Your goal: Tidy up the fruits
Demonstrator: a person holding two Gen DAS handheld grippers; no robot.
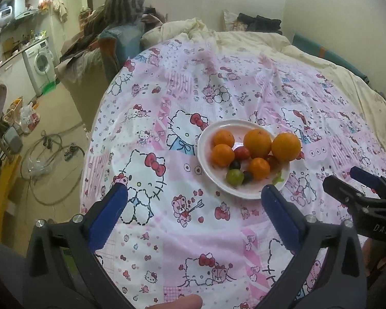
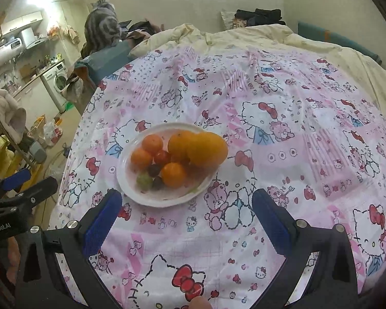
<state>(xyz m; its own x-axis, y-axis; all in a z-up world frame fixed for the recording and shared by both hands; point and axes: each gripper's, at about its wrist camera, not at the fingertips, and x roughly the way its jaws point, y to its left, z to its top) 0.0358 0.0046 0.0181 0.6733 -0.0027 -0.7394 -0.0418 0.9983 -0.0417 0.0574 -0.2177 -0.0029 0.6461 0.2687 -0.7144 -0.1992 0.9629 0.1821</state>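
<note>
A white plate sits on the pink Hello Kitty sheet. It holds two large oranges, three small tangerines, red tomatoes, dark grapes and a green grape. My left gripper is open and empty, just short of the plate. My right gripper is open and empty over the plate's near rim; it also shows in the left wrist view. The left gripper shows in the right wrist view.
A cream duvet lies at the far end of the bed. A tabby cat sits on a cluttered chair at the back left. The floor left of the bed has cables, bags and a washing machine.
</note>
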